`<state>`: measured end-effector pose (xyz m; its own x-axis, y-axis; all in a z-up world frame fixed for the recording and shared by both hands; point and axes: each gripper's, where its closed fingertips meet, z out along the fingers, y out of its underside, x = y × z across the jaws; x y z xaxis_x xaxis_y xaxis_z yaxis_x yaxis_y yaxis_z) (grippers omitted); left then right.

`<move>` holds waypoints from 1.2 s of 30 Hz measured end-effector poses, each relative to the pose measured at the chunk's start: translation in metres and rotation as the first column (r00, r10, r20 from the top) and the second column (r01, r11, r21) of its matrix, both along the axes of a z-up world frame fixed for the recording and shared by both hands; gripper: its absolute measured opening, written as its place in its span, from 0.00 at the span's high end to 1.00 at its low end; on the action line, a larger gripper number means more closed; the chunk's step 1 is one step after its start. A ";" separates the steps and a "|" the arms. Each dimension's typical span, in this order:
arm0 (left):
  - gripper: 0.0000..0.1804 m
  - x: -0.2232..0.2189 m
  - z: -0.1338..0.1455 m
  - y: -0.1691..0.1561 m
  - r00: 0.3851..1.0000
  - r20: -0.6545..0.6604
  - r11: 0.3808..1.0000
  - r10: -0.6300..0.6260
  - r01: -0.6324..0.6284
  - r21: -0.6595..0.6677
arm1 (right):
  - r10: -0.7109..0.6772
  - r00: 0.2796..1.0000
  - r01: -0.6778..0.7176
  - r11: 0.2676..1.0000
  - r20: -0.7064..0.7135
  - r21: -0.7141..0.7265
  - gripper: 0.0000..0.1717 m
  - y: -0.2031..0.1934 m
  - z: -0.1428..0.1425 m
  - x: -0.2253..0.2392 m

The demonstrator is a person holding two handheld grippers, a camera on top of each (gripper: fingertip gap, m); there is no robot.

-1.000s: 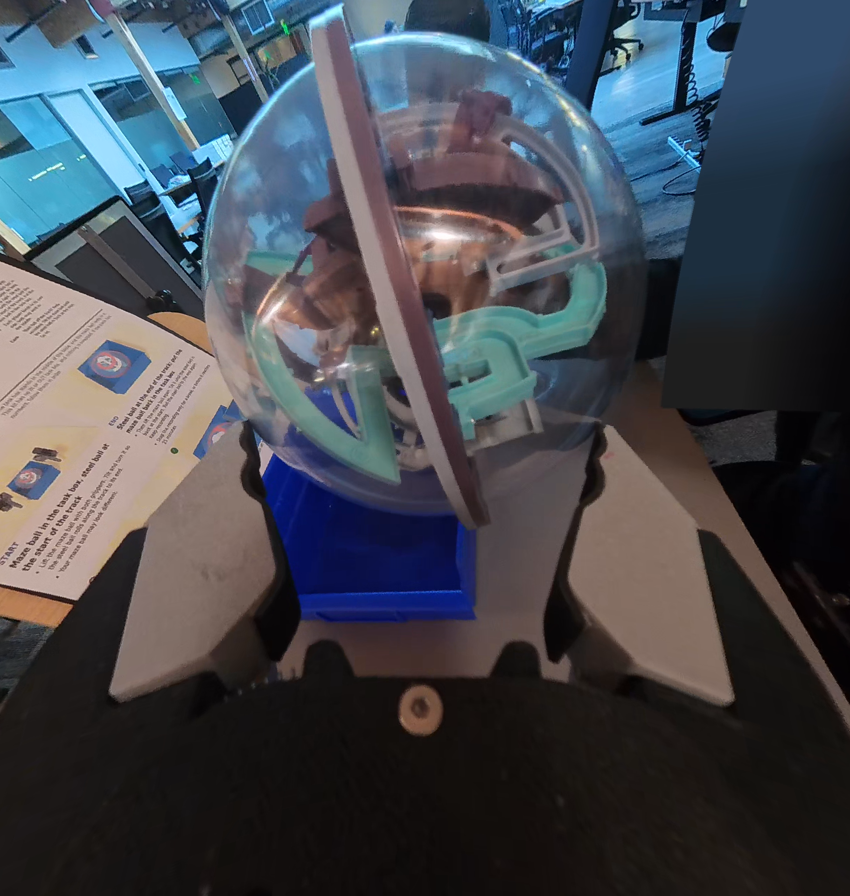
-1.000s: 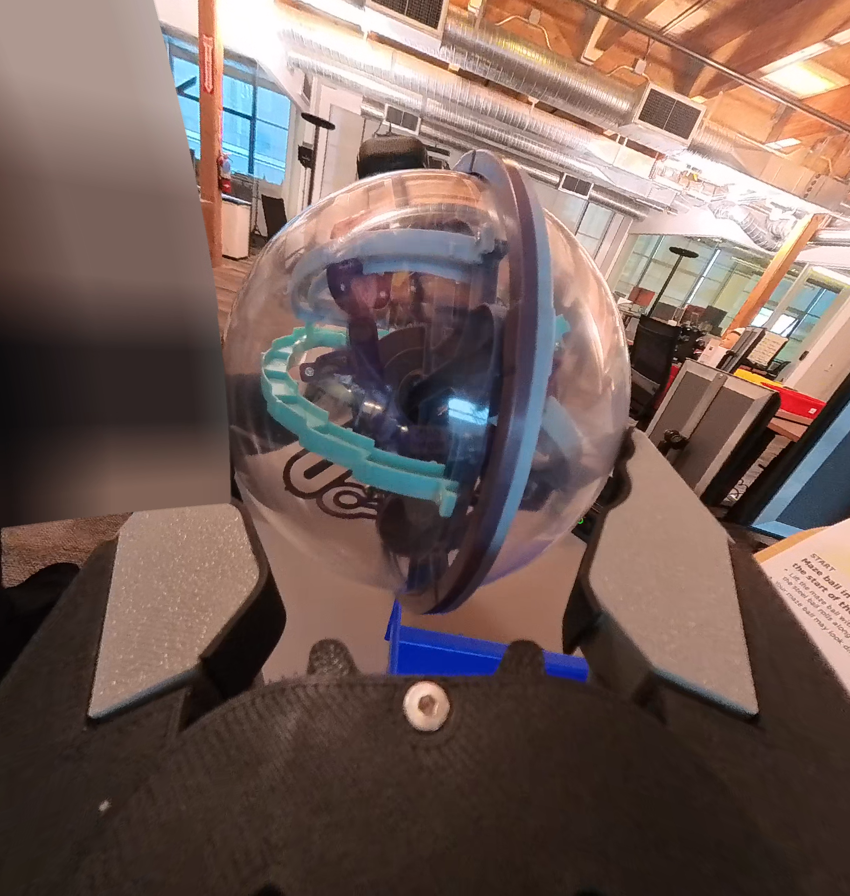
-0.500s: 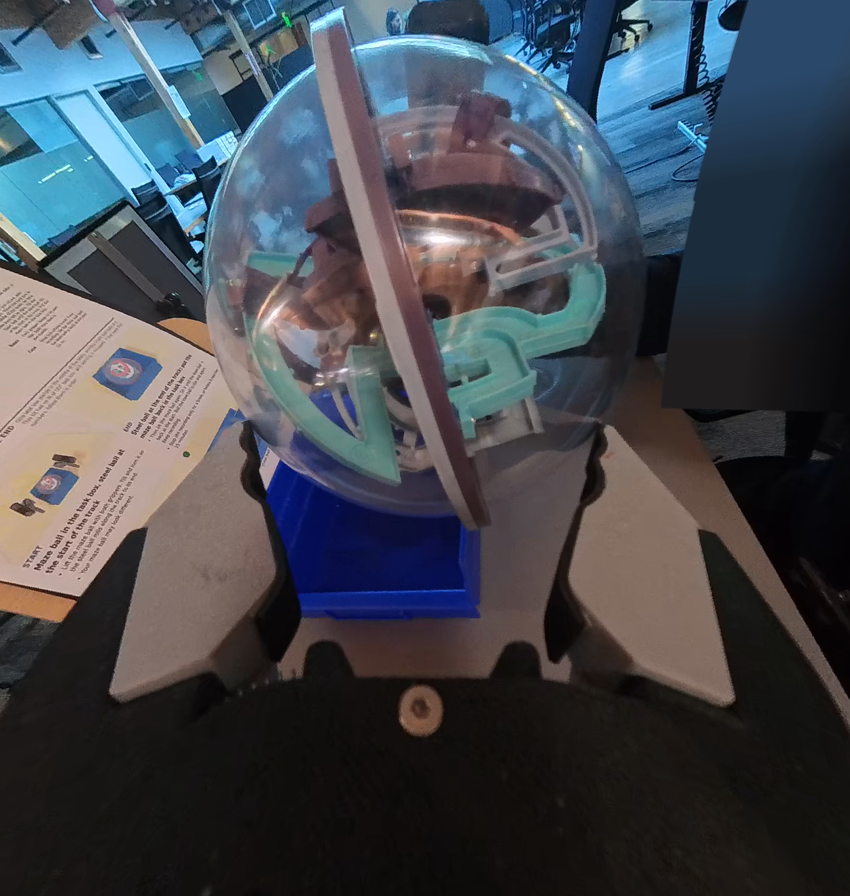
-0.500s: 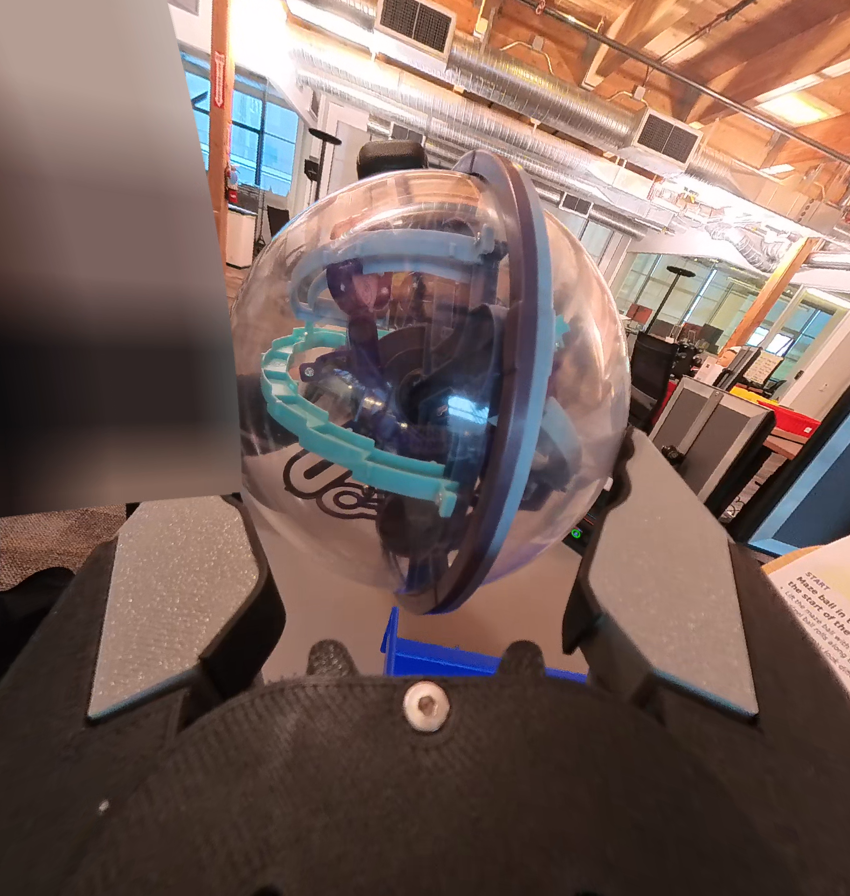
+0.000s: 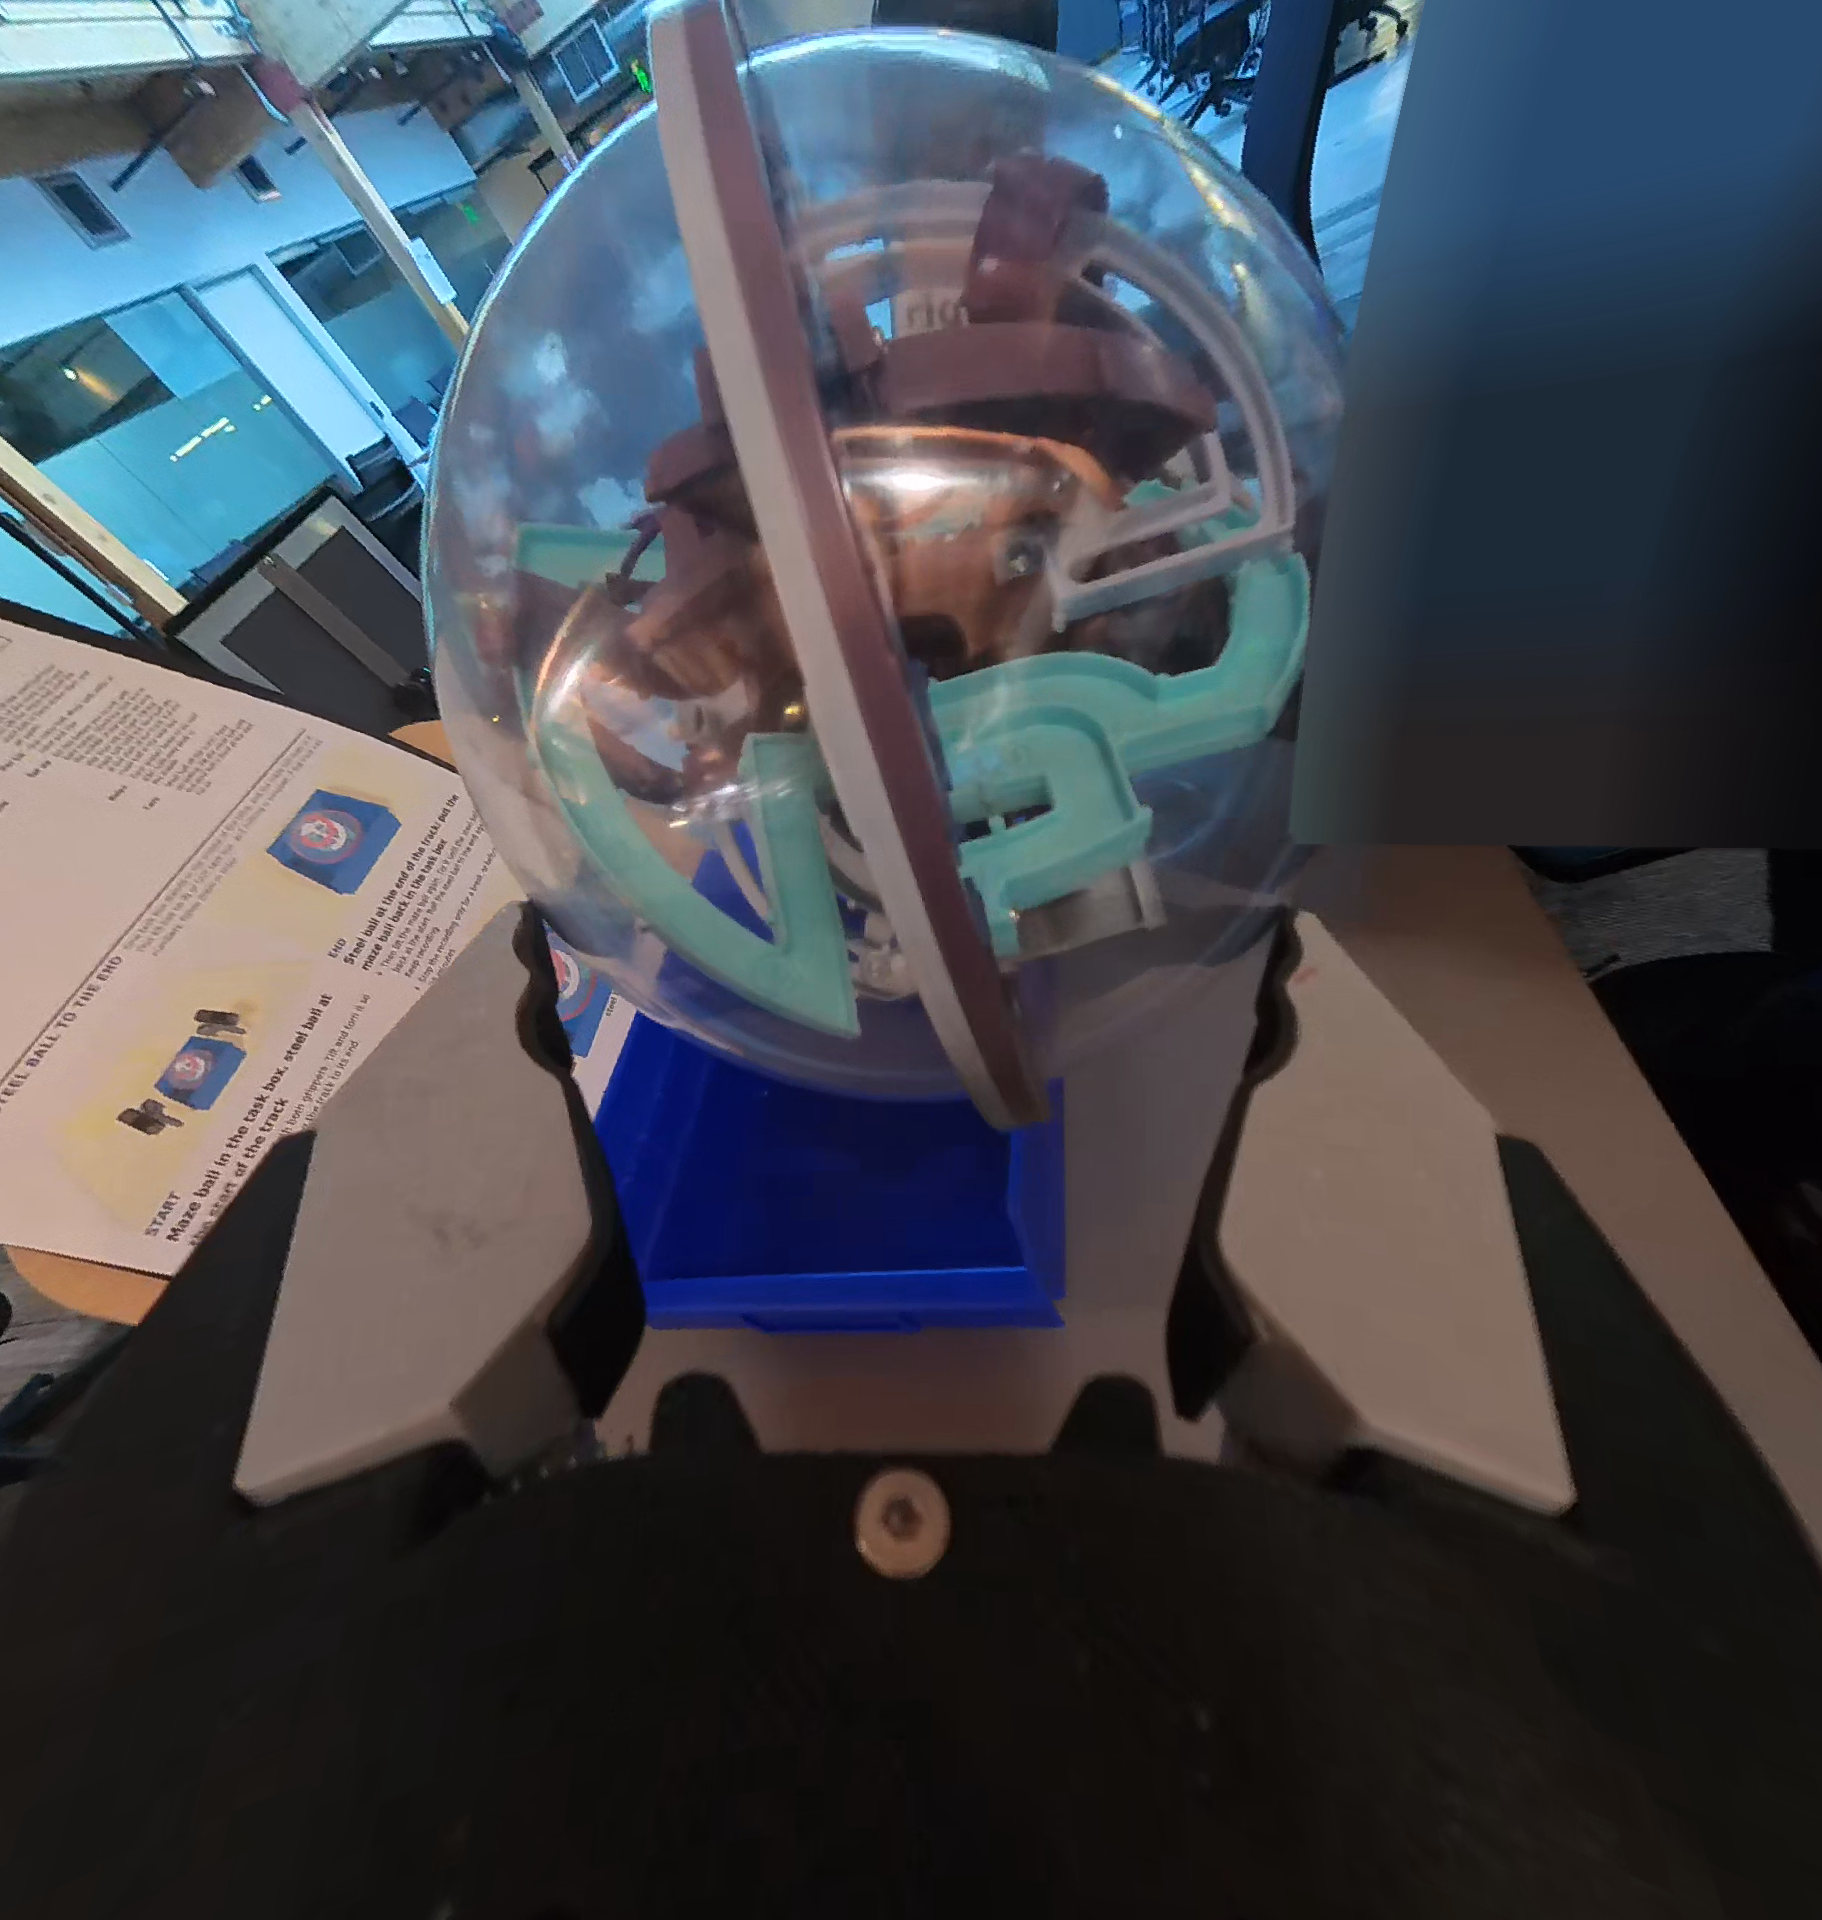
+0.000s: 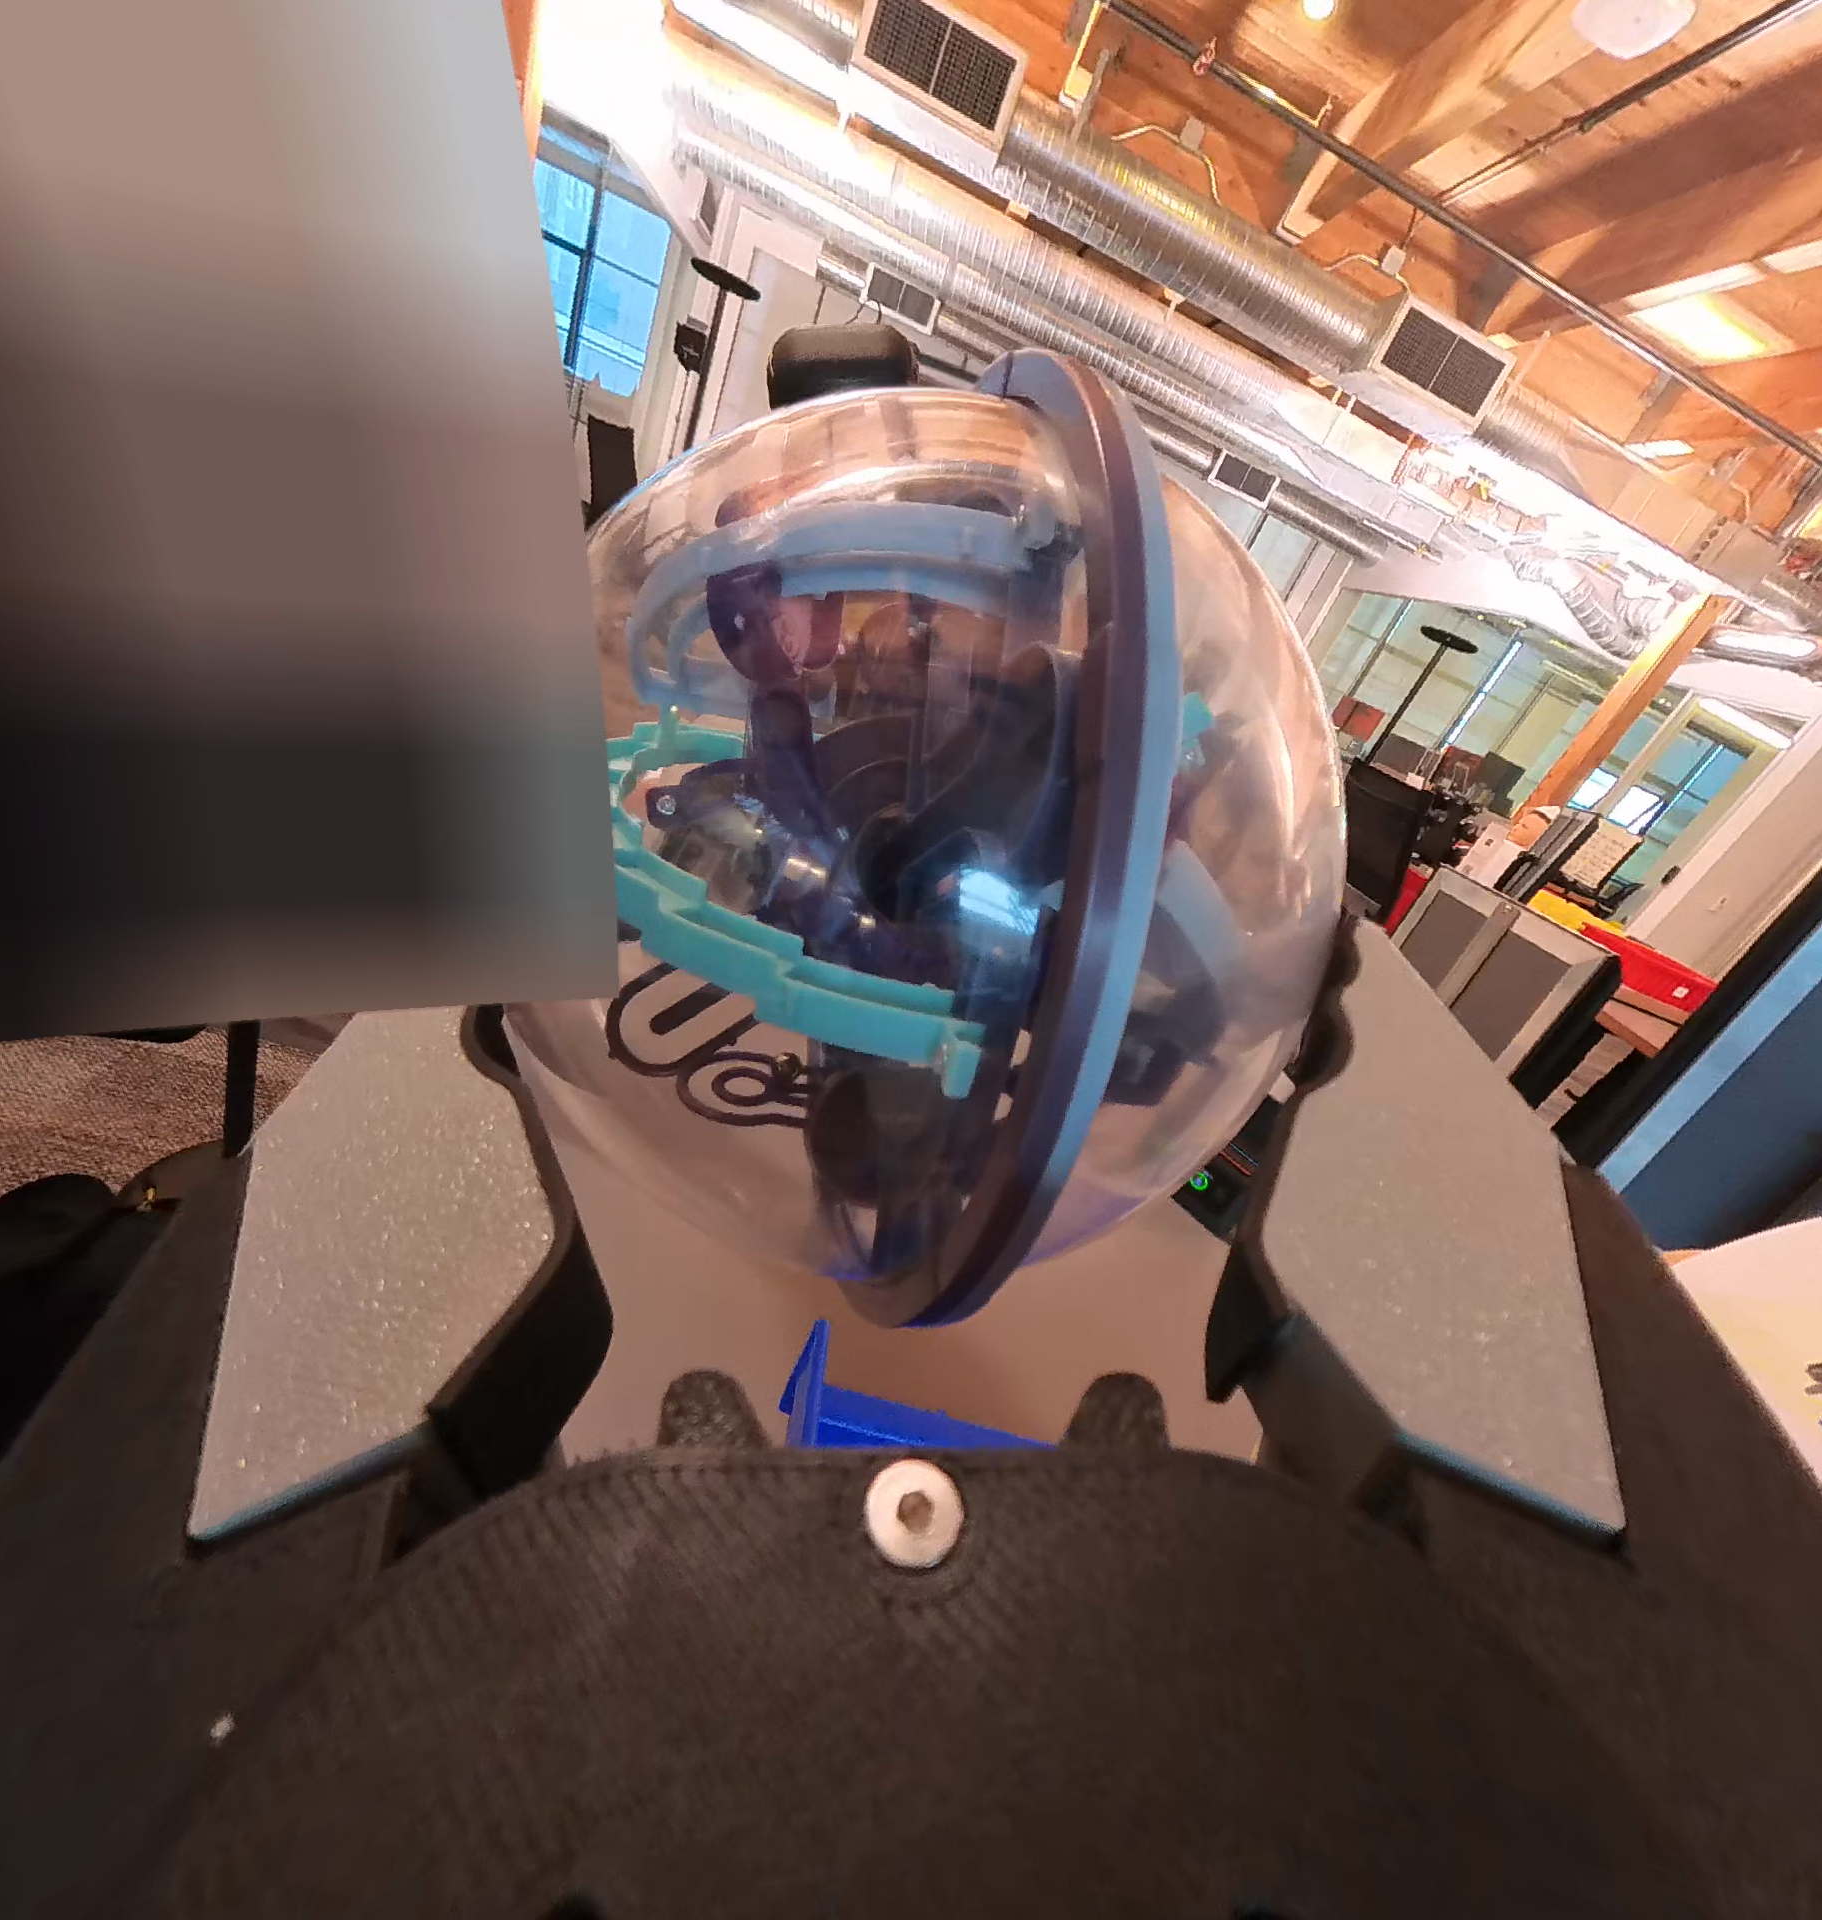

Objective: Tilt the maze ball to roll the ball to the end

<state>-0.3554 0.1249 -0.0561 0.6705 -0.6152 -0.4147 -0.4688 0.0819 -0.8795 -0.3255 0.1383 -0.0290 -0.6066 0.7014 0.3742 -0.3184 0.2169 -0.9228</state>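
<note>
Fingers (image 5: pixel 543 997) of both the left gripper (image 5: pixel 902 966) and the right gripper (image 6: pixel 912 1039) press the clear maze ball (image 5: pixel 876 582), held above the blue box (image 5: pixel 834 1226) on the desk (image 5: pixel 1406 1039). A blur patch hides the ball's edge at 9 o'clock in the right view, and the small steel ball inside is hard to make out.

Open-plan office or lab in a converted industrial building. Indicators: exposed wooden ceiling (image 6: pixel 1509 156) with metal ventilation ducts (image 6: pixel 1094 249), glass partition walls (image 5: pixel 159 436), office chairs (image 6: pixel 1406 831), grey cabinets (image 6: pixel 1509 956), a printed instruction sheet (image 5: pixel 159 883) on the worktop (image 5: pixel 1406 1039).
</note>
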 end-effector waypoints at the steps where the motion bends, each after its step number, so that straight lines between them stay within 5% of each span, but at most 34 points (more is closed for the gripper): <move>1: 0.27 0.000 0.001 -0.001 1.000 -0.002 1.000 0.000 0.000 0.003 | 0.001 1.000 -0.001 1.000 -0.002 0.001 0.13 0.000 0.000 0.000; 27: 0.27 0.000 -0.001 -0.003 0.998 -0.052 0.999 0.026 -0.027 -0.016 | 0.024 0.999 -0.024 1.000 -0.030 -0.014 0.13 0.000 -0.009 -0.002; 36: 0.27 -0.002 -0.006 -0.001 0.998 0.043 0.995 0.051 -0.047 -0.092 | 0.051 0.998 -0.047 0.993 0.036 -0.110 0.13 0.003 -0.006 -0.004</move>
<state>-0.3574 0.1237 -0.0618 0.7174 -0.6150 -0.3272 -0.4299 -0.0212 -0.9026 -0.3300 0.1412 -0.0351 -0.6538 0.7059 0.2724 -0.2897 0.0991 -0.9520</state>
